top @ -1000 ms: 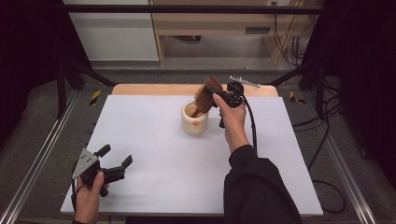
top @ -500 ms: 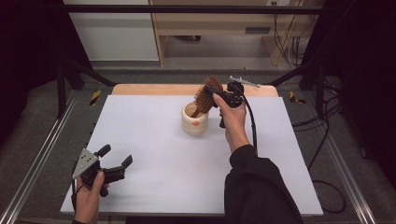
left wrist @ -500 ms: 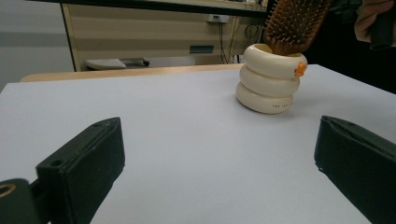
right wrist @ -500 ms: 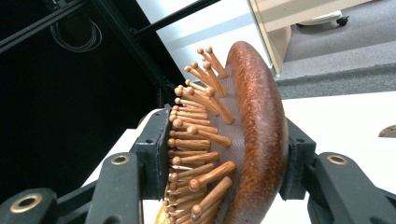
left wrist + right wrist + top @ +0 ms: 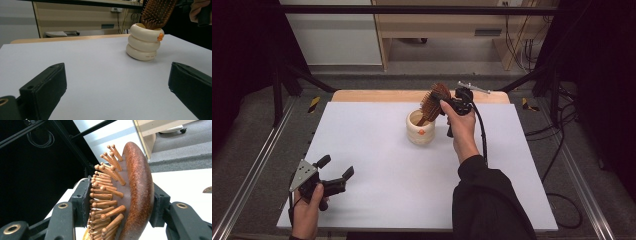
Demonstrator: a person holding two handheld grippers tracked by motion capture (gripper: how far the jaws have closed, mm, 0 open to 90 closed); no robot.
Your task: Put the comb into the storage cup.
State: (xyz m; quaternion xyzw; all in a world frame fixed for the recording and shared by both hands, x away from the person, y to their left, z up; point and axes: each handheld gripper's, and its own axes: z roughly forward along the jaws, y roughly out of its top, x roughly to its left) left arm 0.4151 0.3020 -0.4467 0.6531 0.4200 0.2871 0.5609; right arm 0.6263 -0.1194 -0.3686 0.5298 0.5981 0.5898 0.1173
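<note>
A wooden hairbrush with brown pins stands tilted, its handle down inside a cream ribbed cup at the table's far middle. My right gripper is shut on the brush head; in the right gripper view one pad presses the pins and the other the rounded back of the hairbrush. The cup with an orange mark and the brush head also appear far off in the left gripper view. My left gripper rests open at the near left of the table, nothing between its fingers.
The white table top has a wooden strip along its far edge. Metal frame rails run down both sides. A wooden cabinet and cables lie on the floor beyond.
</note>
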